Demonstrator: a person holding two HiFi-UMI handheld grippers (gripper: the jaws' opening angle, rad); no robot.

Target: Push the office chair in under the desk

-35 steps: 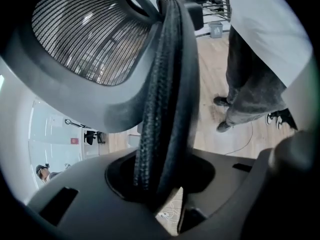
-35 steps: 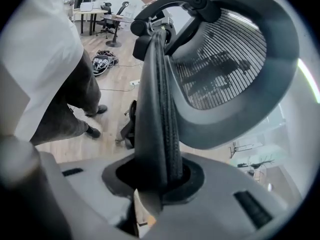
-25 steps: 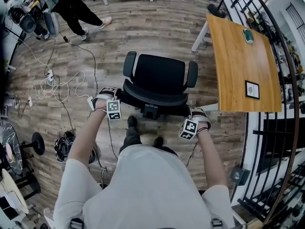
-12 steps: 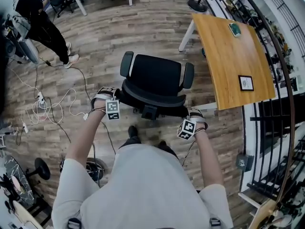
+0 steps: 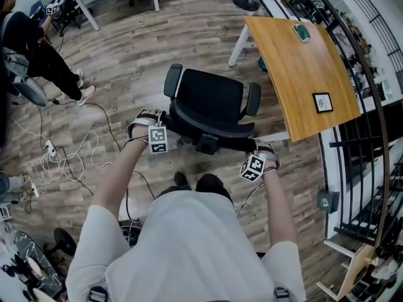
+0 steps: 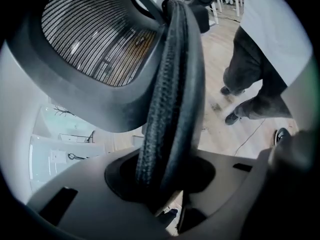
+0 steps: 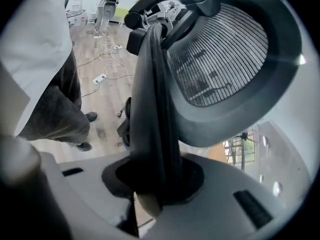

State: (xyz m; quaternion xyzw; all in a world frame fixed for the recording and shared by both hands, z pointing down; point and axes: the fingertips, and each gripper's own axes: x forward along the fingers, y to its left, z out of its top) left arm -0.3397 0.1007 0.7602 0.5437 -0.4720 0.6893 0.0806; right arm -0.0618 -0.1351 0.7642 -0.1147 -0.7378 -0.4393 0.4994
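Note:
The black office chair [image 5: 211,99] stands on the wood floor, left of the wooden desk [image 5: 286,74], seat facing away from me. My left gripper [image 5: 150,126] is shut on the left end of the chair's backrest edge [image 6: 170,99], which runs up between its jaws [image 6: 162,176]. At the right end of the backrest, my right gripper [image 5: 263,158] is shut on the same padded edge [image 7: 152,109], clamped between its jaws [image 7: 155,181]. The mesh back [image 7: 220,59] fills both gripper views.
A phone [image 5: 302,33] and a small framed card [image 5: 322,102] lie on the desk, whose white leg [image 5: 237,44] is near the chair. Cables [image 5: 60,150] trail on the floor at left. A person [image 5: 38,52] stands far left. A black railing [image 5: 356,168] runs along the right.
The chair and I have shifted towards the desk, and the chair has turned slightly. Both grippers keep their hold on the backrest.

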